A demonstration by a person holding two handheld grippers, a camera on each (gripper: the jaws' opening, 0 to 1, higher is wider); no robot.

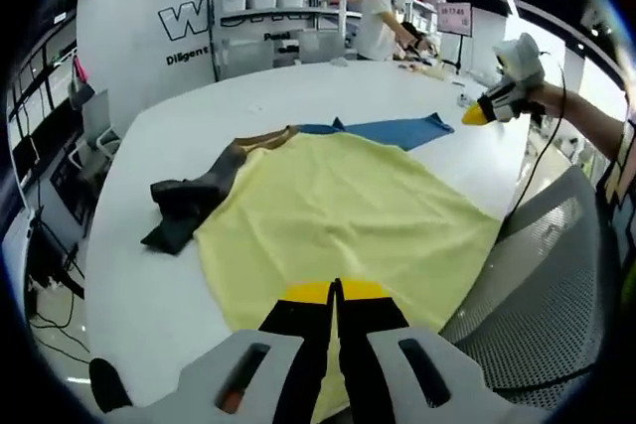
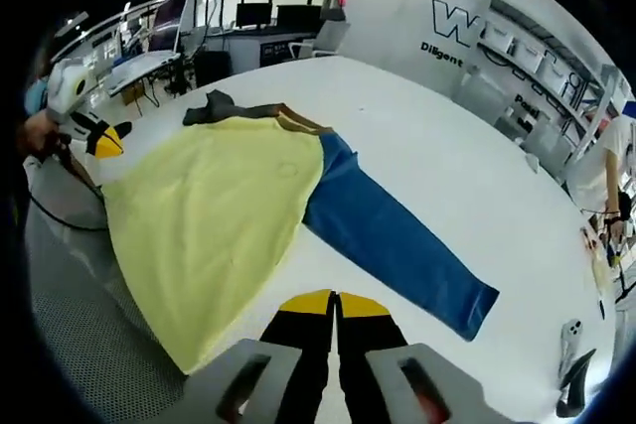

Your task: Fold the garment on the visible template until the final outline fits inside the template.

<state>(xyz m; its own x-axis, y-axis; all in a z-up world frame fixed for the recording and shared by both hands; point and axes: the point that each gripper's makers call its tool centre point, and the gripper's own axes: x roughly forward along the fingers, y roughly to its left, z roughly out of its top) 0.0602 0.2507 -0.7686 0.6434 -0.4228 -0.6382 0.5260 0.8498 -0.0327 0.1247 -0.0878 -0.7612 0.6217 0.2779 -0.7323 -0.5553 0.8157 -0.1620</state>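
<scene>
A garment lies flat on the white table: a yellow body, a blue sleeve and a dark brown-black sleeve. In the left gripper view my left gripper is shut, low over the yellow hem near the table's edge. From the right gripper view it hovers just off a hem corner. My right gripper is shut over bare table beside the blue sleeve. Seen in the left gripper view, it hangs just beyond the blue cuff, not touching it.
A grey perforated surface lies below the table's near edge, under the hanging hem. A phone lies on the table by the right gripper. A person works at a far bench beside shelving. Desks with monitors stand behind.
</scene>
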